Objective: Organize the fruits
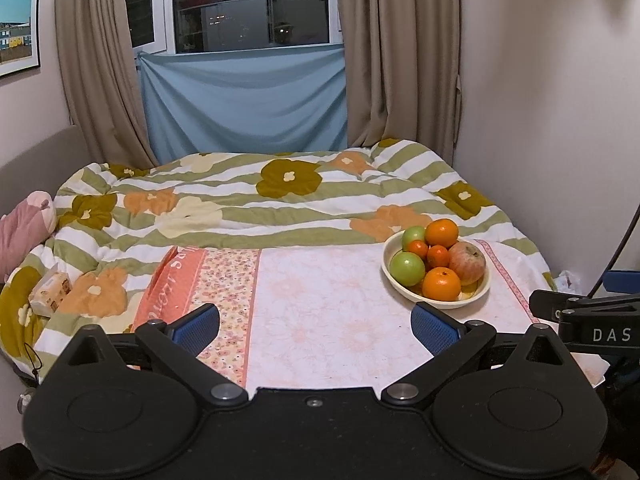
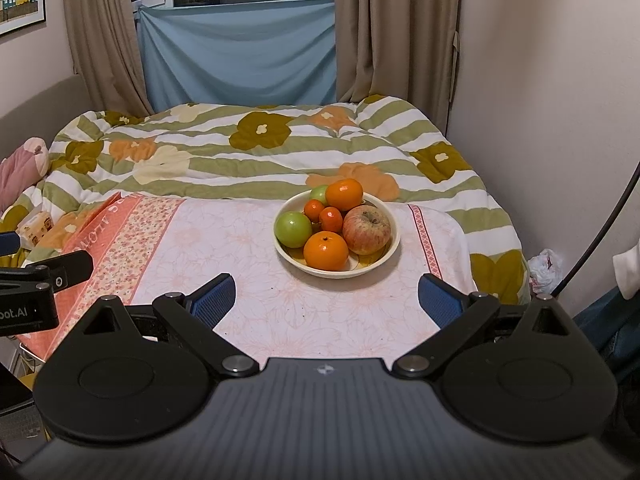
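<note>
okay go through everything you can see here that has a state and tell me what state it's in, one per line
left gripper: open, empty, above the table.
right gripper: open, empty, short of the bowl.
bowl: upright on the cloth, full of fruit.
red apple: in the bowl, stem up.
large oranges: both in the bowl.
green apples: both in the bowl.
small tangerines: both in the bowl, at its centre.
curtains: drawn apart.

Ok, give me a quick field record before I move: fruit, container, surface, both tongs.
container: cream bowl on the pink floral cloth
fruit: two green apples, one red apple, two large oranges, two small tangerines, all in the bowl
left tongs: open, empty, short of the bowl
right tongs: open, empty, facing the bowl
</note>
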